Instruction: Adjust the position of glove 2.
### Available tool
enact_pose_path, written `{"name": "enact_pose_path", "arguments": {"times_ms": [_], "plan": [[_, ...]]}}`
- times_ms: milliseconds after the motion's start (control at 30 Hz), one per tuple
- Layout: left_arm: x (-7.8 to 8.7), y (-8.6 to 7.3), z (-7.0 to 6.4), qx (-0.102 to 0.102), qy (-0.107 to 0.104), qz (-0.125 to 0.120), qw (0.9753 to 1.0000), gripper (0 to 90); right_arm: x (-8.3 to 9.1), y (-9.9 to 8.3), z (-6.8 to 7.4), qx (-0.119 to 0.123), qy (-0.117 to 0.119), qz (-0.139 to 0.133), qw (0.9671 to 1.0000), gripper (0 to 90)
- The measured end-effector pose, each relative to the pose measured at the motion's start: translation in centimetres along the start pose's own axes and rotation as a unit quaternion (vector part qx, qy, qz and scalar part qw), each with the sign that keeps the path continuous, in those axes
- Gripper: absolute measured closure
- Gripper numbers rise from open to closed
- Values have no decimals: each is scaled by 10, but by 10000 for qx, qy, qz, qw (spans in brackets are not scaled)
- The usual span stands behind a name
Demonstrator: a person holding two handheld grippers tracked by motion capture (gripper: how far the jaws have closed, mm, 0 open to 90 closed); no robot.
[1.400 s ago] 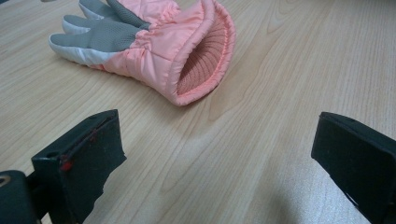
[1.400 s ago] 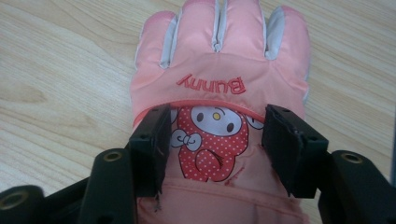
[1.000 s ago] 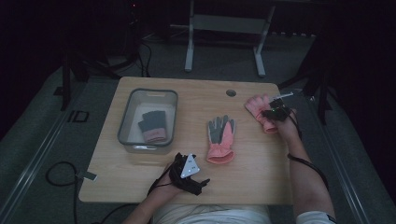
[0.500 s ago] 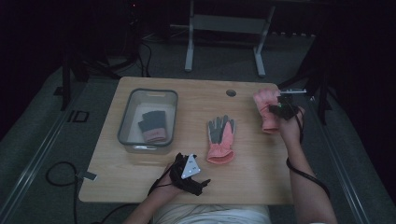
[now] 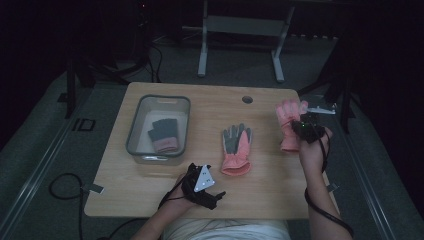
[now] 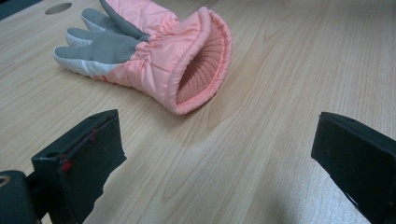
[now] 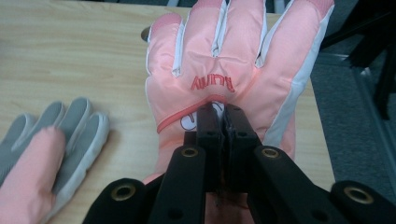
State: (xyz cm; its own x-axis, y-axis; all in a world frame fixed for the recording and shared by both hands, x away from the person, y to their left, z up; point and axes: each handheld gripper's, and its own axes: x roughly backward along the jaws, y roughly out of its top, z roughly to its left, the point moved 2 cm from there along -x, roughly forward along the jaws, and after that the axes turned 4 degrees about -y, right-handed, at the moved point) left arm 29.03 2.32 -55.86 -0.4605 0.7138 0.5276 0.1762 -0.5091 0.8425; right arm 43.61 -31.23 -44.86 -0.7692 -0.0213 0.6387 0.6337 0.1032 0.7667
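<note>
My right gripper [image 7: 223, 116] [image 5: 302, 129] is shut on the back of a pink glove [image 7: 233, 60] [image 5: 289, 122], held lifted at the table's right side with its fingers pointing away. A second pink glove [image 5: 236, 147] [image 6: 149, 51] [image 7: 46, 144] lies grey palm up at the table's middle, its cuff toward me. My left gripper [image 5: 212, 196] [image 6: 219, 154] rests open near the front edge, a short way from that cuff, with nothing between its jaws.
A clear plastic bin [image 5: 135, 127] stands on the left of the wooden table [image 5: 200, 100] and holds a dark grey glove with a pink cuff [image 5: 162, 135]. A round cable hole [image 5: 247, 99] sits near the far edge. The right table edge is close beside the held glove.
My right gripper has lifted the pink glove off the table and tilted it up, shifting slightly toward me. The left gripper has stayed still.
</note>
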Motion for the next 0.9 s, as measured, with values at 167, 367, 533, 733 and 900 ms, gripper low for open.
{"name": "enact_pose_path", "arguments": {"times_ms": [167,367,533,733,900], "plan": [[1,0,0,-28,28,6,10000,17,12,-16,9,-35,50,66,10000,869],[-1,1,-1,-76,16,10,10000,17,23,-31,20,-162,56,28,9998,868],[0,1,-2,-60,18,-25,10000,17,19,-44,28,-270,111,119,9995,867],[1,0,-4,-12,-34,-36,10000,17,5,-57,29,-433,29,221,9988,867],[-2,-1,-5,-63,-53,2,10000,17,-8,-67,32,-435,1,342,9985,864]]}}
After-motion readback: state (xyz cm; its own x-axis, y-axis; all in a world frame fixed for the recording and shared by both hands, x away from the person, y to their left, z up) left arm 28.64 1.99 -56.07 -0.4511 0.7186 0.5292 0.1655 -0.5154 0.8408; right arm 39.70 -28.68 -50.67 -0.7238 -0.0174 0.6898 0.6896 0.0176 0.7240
